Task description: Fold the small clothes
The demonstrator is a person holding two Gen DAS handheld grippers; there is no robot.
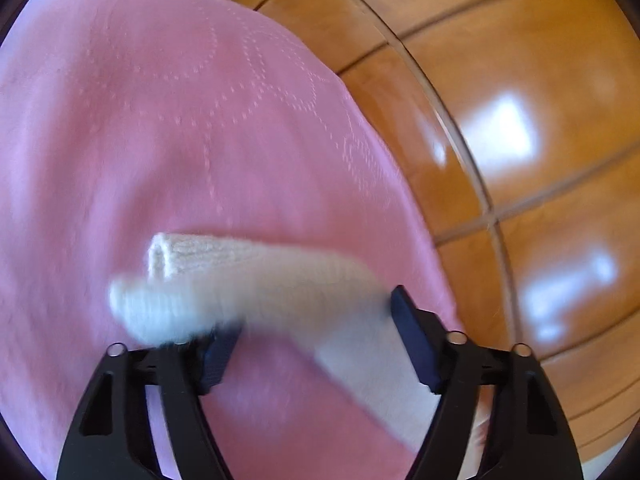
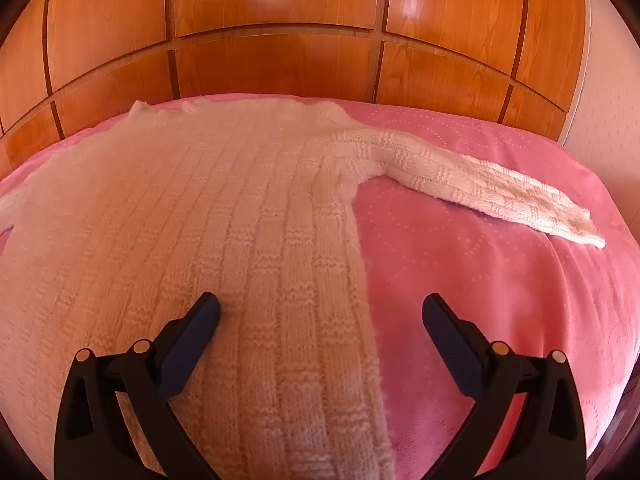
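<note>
A cream knitted sweater [image 2: 200, 220] lies flat on a pink blanket [image 2: 480, 280]. One sleeve [image 2: 480, 188] stretches out to the right. My right gripper [image 2: 320, 316] is open, low over the sweater's right side edge, with the left finger over the knit and the right finger over the blanket. In the left wrist view the other sleeve [image 1: 248, 284] lies blurred across my left gripper [image 1: 312, 320]. Its jaws stand wide apart with the sleeve draped between them and over the left finger; its cuff [image 1: 160, 256] points left.
A glossy wooden wardrobe [image 2: 280, 40] with panelled doors stands right behind the bed. It also shows in the left wrist view [image 1: 520, 120], to the right of the blanket's edge [image 1: 400, 160].
</note>
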